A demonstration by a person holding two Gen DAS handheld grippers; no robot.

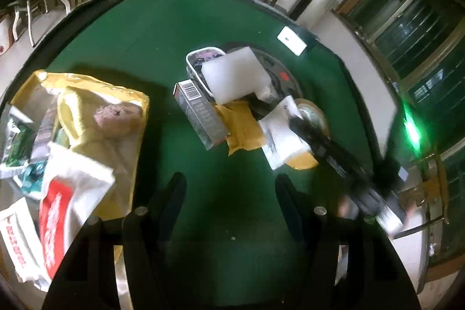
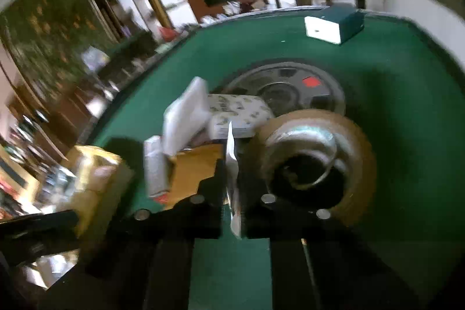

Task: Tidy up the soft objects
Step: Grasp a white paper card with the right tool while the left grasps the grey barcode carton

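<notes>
**Right tool clamped on a white packet at the central pile; left tool spread above bare felt**

The left tool (image 1: pixel 229 193) hangs over the green worktop (image 1: pixel 139 48) with its two black fingers apart and nothing between them. To its left stands a yellow bag (image 1: pixel 128 106) with its mouth open; a small plush toy (image 1: pixel 116 118) lies on top of the contents, and white-and-red packets (image 1: pixel 58 208) spill at its near side.

Ahead of the left tool, in the middle of the worktop, sits a loose pile. A white foam block (image 1: pixel 232 74) rests on a patterned tissue pack (image 1: pixel 203 54), leaning against it. Just beside these lies a grey carton with a barcode (image 1: pixel 200 112), partly over a yellow padded envelope (image 1: pixel 244 130). A round dark panel with a red mark (image 1: pixel 283 76) is set in the worktop behind the pile.

The right tool (image 2: pixel 232 164) is closed on a thin white packet (image 2: pixel 232 153), seen edge-on between its fingers in the right wrist view; in the left wrist view the same packet (image 1: pixel 282 130) shows flat at the pile's right edge, next to a roll of brown tape (image 2: pixel 314 159). The tape lies just right of the gripped packet. A white and teal box (image 2: pixel 334 25) stands well apart, near the far edge of the worktop. The right wrist view is blurred.
</notes>
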